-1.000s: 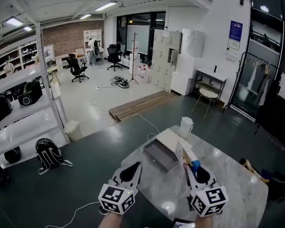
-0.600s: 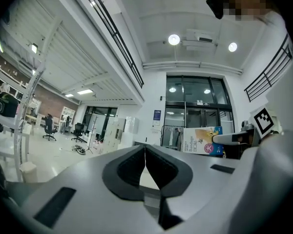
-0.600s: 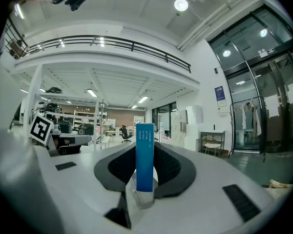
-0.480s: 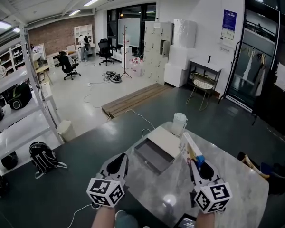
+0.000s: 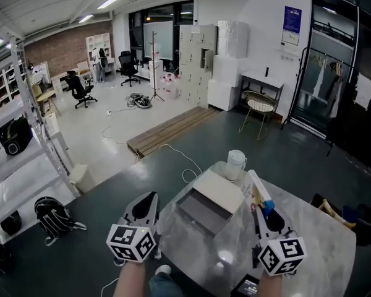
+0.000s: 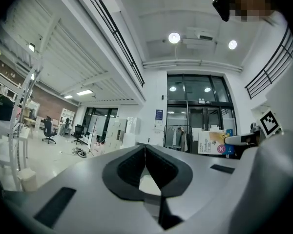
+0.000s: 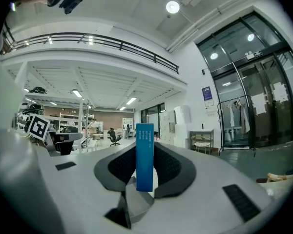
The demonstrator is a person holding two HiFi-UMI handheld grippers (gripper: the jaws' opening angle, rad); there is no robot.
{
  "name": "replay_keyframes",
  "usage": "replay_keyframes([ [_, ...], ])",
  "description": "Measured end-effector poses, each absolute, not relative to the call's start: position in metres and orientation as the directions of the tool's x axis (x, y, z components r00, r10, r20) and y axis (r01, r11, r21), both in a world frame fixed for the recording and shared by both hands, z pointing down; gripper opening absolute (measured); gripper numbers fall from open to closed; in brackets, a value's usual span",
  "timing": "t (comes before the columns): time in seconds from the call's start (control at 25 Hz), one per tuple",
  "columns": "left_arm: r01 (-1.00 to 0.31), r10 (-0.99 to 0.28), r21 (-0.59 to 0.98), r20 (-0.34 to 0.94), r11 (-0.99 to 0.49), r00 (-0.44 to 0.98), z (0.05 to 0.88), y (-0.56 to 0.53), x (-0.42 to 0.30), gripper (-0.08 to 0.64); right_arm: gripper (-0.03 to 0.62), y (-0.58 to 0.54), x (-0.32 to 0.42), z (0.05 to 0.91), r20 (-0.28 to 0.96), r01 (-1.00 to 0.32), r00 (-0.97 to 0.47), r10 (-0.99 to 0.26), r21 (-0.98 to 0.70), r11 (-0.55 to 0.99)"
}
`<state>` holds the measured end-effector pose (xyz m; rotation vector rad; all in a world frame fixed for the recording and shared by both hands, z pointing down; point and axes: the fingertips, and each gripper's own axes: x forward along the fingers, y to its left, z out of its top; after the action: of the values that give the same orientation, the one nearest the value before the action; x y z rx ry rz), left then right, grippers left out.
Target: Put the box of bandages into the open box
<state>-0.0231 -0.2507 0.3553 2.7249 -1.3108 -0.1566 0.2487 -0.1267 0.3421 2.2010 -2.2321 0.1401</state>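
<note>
R gripper: jaws pinch the box of bandages across its thin dimension, pads on the two broad faces. The right gripper view shows the narrow blue edge upright between the jaws, gripped at its near end, most of the length sticking out past the tips.

Carton is up off the table, just right of the open box and not yet over it. Open box looks empty, pale lid beside it.

L gripper: jaws pressed together, nothing between, off the table's left edge.

Handling, judged: small card carton, prob. light, fairly stiff but walls would dent under hard squeeze. Glossy faces may slip. An end grip lets it pivot; a hold nearer mid-length on the broad faces would be steadier.
</note>
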Motion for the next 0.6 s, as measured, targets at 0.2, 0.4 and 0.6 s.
replay_keyframes([
  [0.2,-0.779,-0.792,0.158,-0.031,-0.607,0.610,0.357,-0.301,-0.047,0.014,0.102,-0.156,0.254,0.347,0.074,-0.993,0.064,-0.995,-0.090,-0.071],
  [0.4,-0.794,-0.811,0.184,-0.028,-0.579,0.585,0.363,-0.353,-0.078,0.014,0.103,-0.195,0.248,0.356,0.101,-0.989,0.102,-0.990,-0.096,-0.112],
  [0.6,-0.797,-0.818,0.222,-0.006,-0.562,0.575,0.382,-0.400,-0.101,0.014,0.103,-0.237,0.231,0.366,0.137,-0.989,0.110,-0.984,-0.085,-0.122],
])
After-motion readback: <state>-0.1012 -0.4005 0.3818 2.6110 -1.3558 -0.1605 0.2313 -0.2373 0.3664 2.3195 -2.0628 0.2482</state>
